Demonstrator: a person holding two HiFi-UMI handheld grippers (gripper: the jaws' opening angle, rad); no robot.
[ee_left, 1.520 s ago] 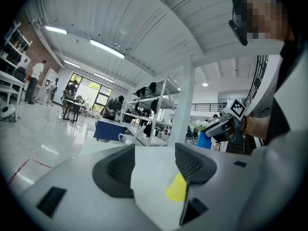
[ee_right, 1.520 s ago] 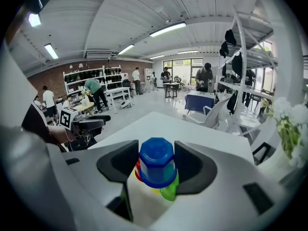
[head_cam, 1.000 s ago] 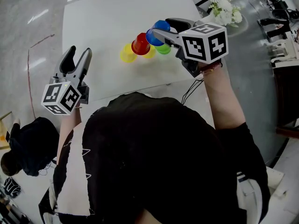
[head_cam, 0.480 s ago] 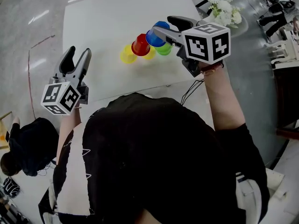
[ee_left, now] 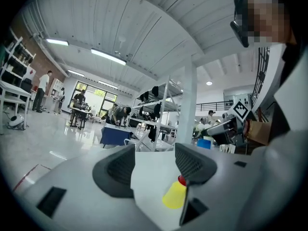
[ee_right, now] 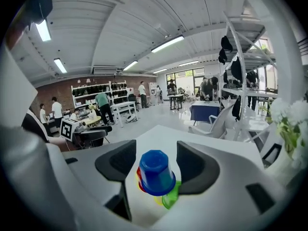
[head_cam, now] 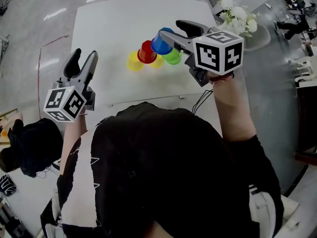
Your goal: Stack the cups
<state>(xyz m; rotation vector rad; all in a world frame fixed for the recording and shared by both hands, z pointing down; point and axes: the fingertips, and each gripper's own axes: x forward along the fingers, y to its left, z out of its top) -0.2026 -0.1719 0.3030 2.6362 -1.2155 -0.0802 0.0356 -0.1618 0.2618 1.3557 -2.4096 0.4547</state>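
Note:
On the white table (head_cam: 114,24) stands a cluster of upside-down cups: a yellow cup (head_cam: 134,61), a red cup (head_cam: 146,52), a second yellow one (head_cam: 158,61) and a green cup (head_cam: 174,57). My right gripper (head_cam: 169,29) is shut on a blue cup (head_cam: 161,43), held bottom up just above the cluster, its rim between the pads (ee_right: 154,165). My left gripper (head_cam: 83,53) hangs open and empty over the table's left front edge. In the left gripper view its jaws (ee_left: 154,162) frame the yellow cup (ee_left: 174,195), with the red cup (ee_left: 181,179) behind.
A bunch of white flowers (head_cam: 237,11) stands off the table's far right corner. A dark bag (head_cam: 29,148) lies on the floor at the left. The table's front edge runs just before my body. People and work tables fill the hall behind.
The blue cup has stayed between the right gripper's jaws and edged a little closer to the red cup. The left gripper has barely shifted.

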